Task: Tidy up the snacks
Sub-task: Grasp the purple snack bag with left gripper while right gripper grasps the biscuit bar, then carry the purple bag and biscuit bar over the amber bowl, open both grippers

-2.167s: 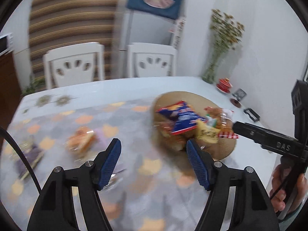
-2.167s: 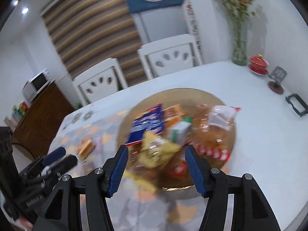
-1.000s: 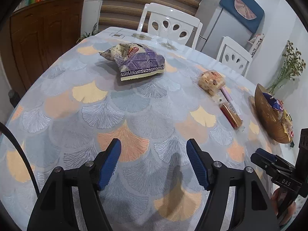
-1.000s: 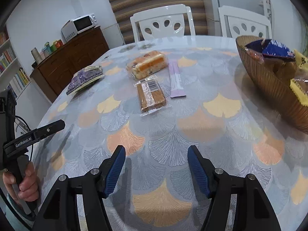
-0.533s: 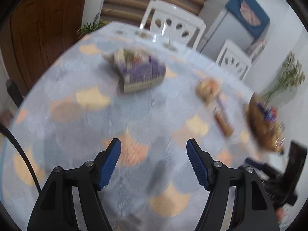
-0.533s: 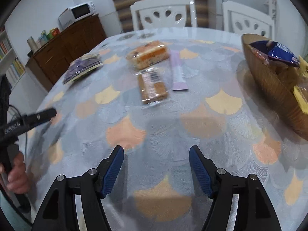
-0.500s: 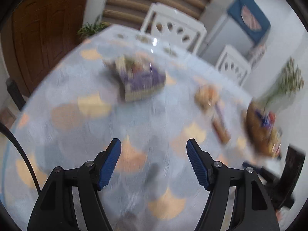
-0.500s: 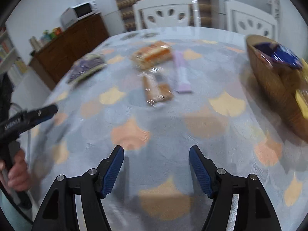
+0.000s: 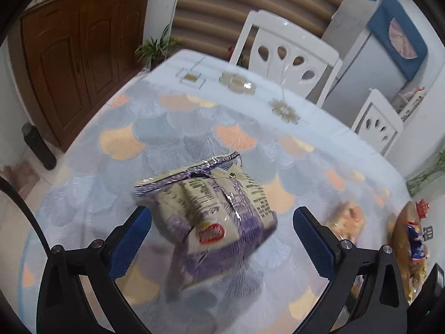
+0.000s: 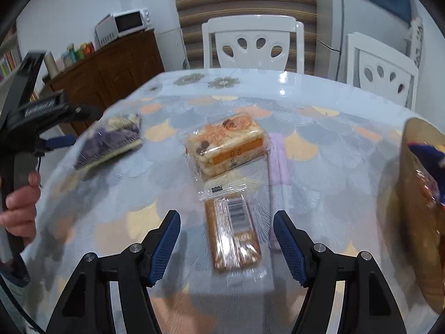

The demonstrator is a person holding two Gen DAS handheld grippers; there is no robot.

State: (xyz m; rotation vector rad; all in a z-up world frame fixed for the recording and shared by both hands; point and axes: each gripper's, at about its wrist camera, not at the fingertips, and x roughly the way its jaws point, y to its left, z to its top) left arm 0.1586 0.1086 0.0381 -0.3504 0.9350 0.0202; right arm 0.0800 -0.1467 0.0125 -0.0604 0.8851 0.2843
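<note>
Left wrist view showed the left gripper (image 9: 221,236) spread wide around a purple-and-cream snack bag (image 9: 211,217) that lay on the patterned tablecloth (image 9: 122,142), the blue pads to either side of it and not yet touching. The right gripper (image 10: 226,243) was likewise wide and empty, poised over a flat clear-wrapped biscuit pack (image 10: 232,231). Just beyond that pack sat an orange cake pack (image 10: 225,147), with a slim lilac bar (image 10: 278,164) beside both. By my reading the job was well advanced but unfinished: the woven basket (image 10: 417,194) at the right edge already held several packets, among them a blue bag (image 10: 425,153), while four snacks remained loose on the table. Neither gripper had closed on anything, so both pickups were still to come. Much was hard to judge. The basket was cut off by the frame in the right wrist view, and in the left wrist view it was small and smeared, so its contents could not be counted. The purple bag was blurred at its lower end, and whether the pads stood level with it or slightly above could not be settled. The lilac bar's near end was hidden behind the right gripper's finger.
</note>
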